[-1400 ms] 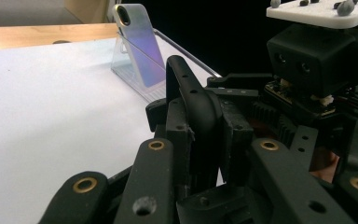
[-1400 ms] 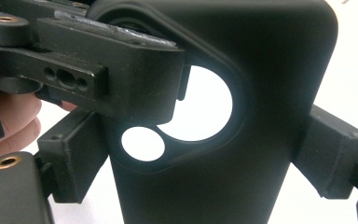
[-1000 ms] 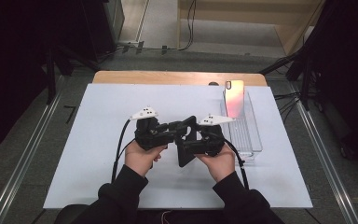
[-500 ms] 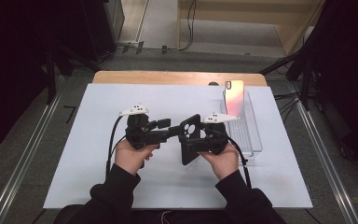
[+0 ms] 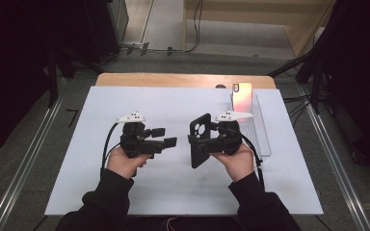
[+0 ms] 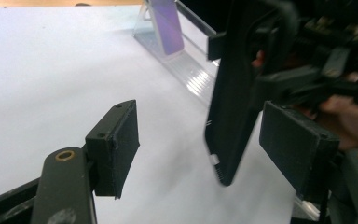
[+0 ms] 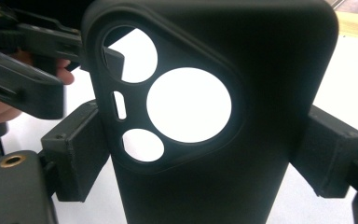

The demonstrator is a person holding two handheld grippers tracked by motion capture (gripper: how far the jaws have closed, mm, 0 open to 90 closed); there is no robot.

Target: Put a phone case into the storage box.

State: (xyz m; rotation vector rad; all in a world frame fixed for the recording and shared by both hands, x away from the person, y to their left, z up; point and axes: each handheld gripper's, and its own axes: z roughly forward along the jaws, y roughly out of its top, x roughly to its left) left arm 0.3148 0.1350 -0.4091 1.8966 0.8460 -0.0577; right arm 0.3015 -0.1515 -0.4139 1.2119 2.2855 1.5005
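Above the mat (image 5: pixel 125 192), R tool (image 5: pixel 196 140) clamps phone case (image 5: pixel 200 139) edges; L tool (image 5: pixel 166 137) apart, seemingly clear.

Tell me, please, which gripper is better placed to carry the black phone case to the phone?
The right gripper: its jaws are shut on the black phone case, and the phone stands on that side. The left gripper is open.

Bright white table (image 5: pixel 173 106) under even overhead light, dark surroundings, soft shadows, near jaws blurred, phone case (image 7: pixel 205 116) backlit.
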